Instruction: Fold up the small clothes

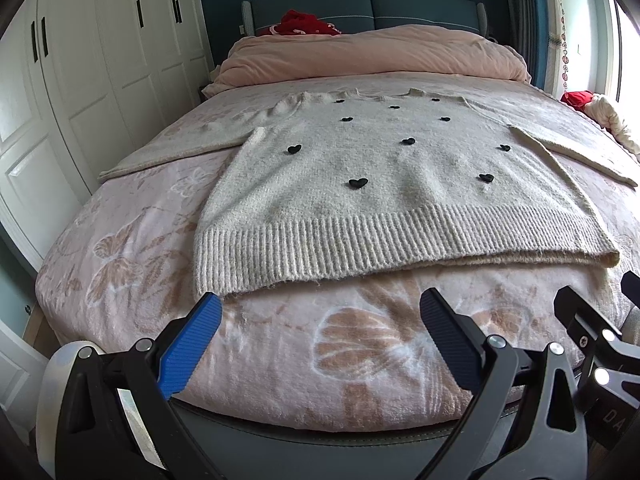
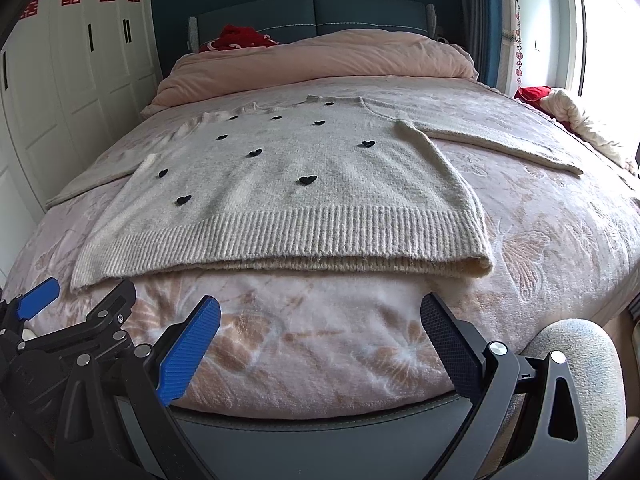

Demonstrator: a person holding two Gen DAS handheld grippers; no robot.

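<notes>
Both cameras sit low at the foot edge of the bed, looking up it toward the headboard. The left view stands a bit more to the left. Both show the same sweater close by.

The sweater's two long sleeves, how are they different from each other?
The left sleeve of the fuzzy cream knit sweater with black hearts stretches out toward the white wardrobe, and part of it sits tucked under the sweater's body. The right sleeve points toward the bright window side and lies fully on top of the pink flowery blanket. Both lie flat, unfolded, angled outward, in the same cream knit.
</notes>
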